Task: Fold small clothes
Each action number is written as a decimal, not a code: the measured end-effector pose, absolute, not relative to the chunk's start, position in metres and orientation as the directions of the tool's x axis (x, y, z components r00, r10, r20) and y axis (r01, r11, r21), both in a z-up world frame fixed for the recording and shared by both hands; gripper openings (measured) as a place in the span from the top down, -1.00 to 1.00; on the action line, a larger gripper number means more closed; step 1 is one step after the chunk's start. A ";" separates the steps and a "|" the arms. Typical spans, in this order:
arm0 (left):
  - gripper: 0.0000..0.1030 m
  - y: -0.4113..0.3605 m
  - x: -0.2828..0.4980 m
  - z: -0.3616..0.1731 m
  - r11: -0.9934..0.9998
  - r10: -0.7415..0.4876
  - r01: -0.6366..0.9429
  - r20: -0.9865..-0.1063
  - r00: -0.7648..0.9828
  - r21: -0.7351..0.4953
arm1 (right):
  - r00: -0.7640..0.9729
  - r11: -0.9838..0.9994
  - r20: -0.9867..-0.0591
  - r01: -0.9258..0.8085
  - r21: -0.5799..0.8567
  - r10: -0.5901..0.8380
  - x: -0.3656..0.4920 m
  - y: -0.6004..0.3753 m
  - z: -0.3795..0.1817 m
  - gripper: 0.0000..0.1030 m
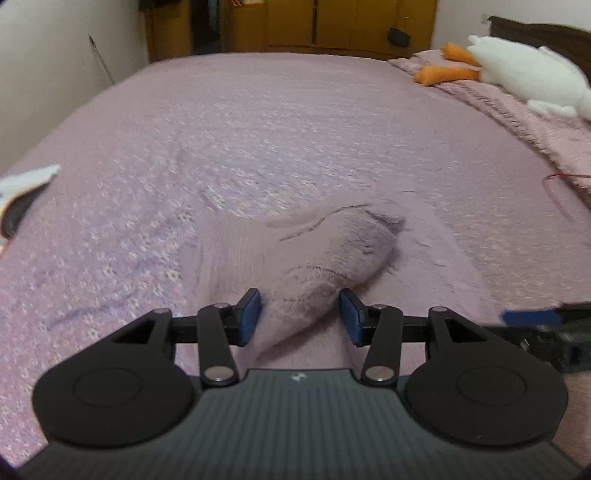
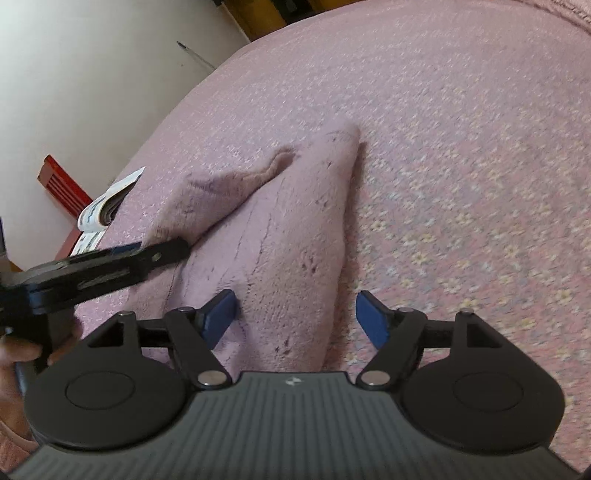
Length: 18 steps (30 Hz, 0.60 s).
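Note:
A small fuzzy pink garment [image 1: 295,254] lies bunched on the pink bedspread [image 1: 258,129]. My left gripper [image 1: 300,315] is open, its blue pads on either side of the garment's near end, not closed on it. In the right wrist view the same garment [image 2: 280,229] runs away from me in a ridge. My right gripper [image 2: 295,317] is open, with the garment's near end between its pads. The left gripper [image 2: 110,266] shows at the left of the right wrist view, at the garment's left side. The right gripper's tip [image 1: 532,316] shows at the right edge of the left wrist view.
A white plush goose with orange feet [image 1: 517,70] lies on a folded pink blanket [image 1: 535,125] at the far right. A booklet [image 2: 107,203] lies at the bed's left edge by the white wall. Wooden wardrobes [image 1: 332,22] stand beyond the bed.

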<state>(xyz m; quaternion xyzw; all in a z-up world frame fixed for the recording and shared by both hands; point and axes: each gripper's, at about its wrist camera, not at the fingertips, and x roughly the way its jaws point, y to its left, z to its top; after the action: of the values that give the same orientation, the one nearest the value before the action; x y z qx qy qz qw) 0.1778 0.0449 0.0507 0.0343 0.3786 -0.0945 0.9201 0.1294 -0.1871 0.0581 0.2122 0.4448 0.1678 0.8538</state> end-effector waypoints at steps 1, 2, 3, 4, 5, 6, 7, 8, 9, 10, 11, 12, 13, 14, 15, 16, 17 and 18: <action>0.37 0.043 0.181 0.049 0.984 -0.126 0.181 -0.697 0.706 0.005 | 0.544 0.849 -0.685 -0.105 0.517 0.485 0.131 -0.181 0.058 -0.52; 0.71 0.045 0.183 0.049 0.985 -0.127 0.171 -0.689 0.714 -0.004 | 0.538 0.841 -0.678 -0.116 0.529 0.501 0.131 -0.177 0.058 -0.52; 0.72 0.050 0.184 0.053 0.988 -0.128 0.155 -0.684 0.718 -0.021 | 0.541 0.840 -0.673 -0.122 0.529 0.503 0.130 -0.171 0.059 -0.52; 0.73 0.057 0.184 0.059 0.990 -0.136 0.128 -0.670 0.730 -0.061 | 0.548 0.842 -0.669 -0.134 0.522 0.502 0.128 -0.166 0.063 -0.52; 0.74 0.064 0.183 0.065 0.990 -0.144 0.112 -0.657 0.740 -0.091 | 0.550 0.838 -0.658 -0.159 0.522 0.514 0.127 -0.161 0.067 -0.52; 0.75 0.075 0.183 0.070 0.990 -0.138 0.085 -0.642 0.754 -0.113 | 0.548 0.831 -0.647 -0.187 0.524 0.531 0.125 -0.156 0.071 -0.52; 0.78 0.083 0.184 0.071 0.992 -0.119 0.062 -0.639 0.760 -0.111 | 0.543 0.829 -0.645 -0.203 0.521 0.538 0.124 -0.151 0.072 -0.55; 0.78 0.089 0.189 0.070 0.995 -0.088 0.036 -0.648 0.757 -0.094 | 0.540 0.833 -0.649 -0.210 0.512 0.535 0.124 -0.146 0.072 -0.57; 0.78 0.098 0.196 0.065 0.996 -0.064 0.009 -0.674 0.736 -0.085 | 0.539 0.837 -0.654 -0.213 0.504 0.531 0.125 -0.141 0.071 -0.58; 0.78 0.106 0.205 0.056 0.995 -0.061 -0.014 -0.712 0.700 -0.100 | 0.539 0.841 -0.658 -0.216 0.497 0.526 0.125 -0.139 0.068 -0.61; 0.76 0.111 0.209 0.049 0.993 -0.068 -0.024 -0.735 0.674 -0.114 | 0.541 0.846 -0.663 -0.212 0.489 0.518 0.126 -0.137 0.065 -0.63; 0.74 0.114 0.213 0.041 0.992 -0.075 -0.028 -0.750 0.657 -0.123 | 0.540 0.849 -0.667 -0.208 0.485 0.513 0.127 -0.136 0.063 -0.64; 0.73 0.115 0.213 0.036 0.992 -0.078 -0.023 -0.749 0.659 -0.123 | 0.536 0.851 -0.672 -0.208 0.482 0.511 0.128 -0.136 0.061 -0.65; 0.71 0.114 0.212 0.034 0.993 -0.079 -0.016 -0.744 0.663 -0.120 | 0.531 0.852 -0.676 -0.208 0.481 0.512 0.128 -0.136 0.059 -0.65; 0.71 0.113 0.211 0.033 0.993 -0.076 -0.015 -0.740 0.668 -0.116 | 0.526 0.850 -0.678 -0.208 0.483 0.514 0.127 -0.137 0.058 -0.65; 0.71 0.113 0.210 0.033 0.993 -0.074 -0.016 -0.737 0.672 -0.115 | 0.521 0.848 -0.678 -0.208 0.488 0.518 0.127 -0.139 0.057 -0.65; 0.70 0.112 0.210 0.033 0.993 -0.077 -0.015 -0.736 0.673 -0.118 | 0.517 0.844 -0.677 -0.206 0.495 0.524 0.127 -0.140 0.056 -0.66; 0.68 0.112 0.209 0.034 0.992 -0.081 -0.015 -0.737 0.671 -0.123 | 0.514 0.841 -0.676 -0.204 0.501 0.528 0.125 -0.143 0.057 -0.66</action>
<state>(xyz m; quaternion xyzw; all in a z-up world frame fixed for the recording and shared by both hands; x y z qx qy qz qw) 0.2087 0.1118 0.0339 -0.0594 0.4050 -0.0181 0.9122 0.1253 -0.1426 0.0568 0.1825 0.4435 0.2149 0.8508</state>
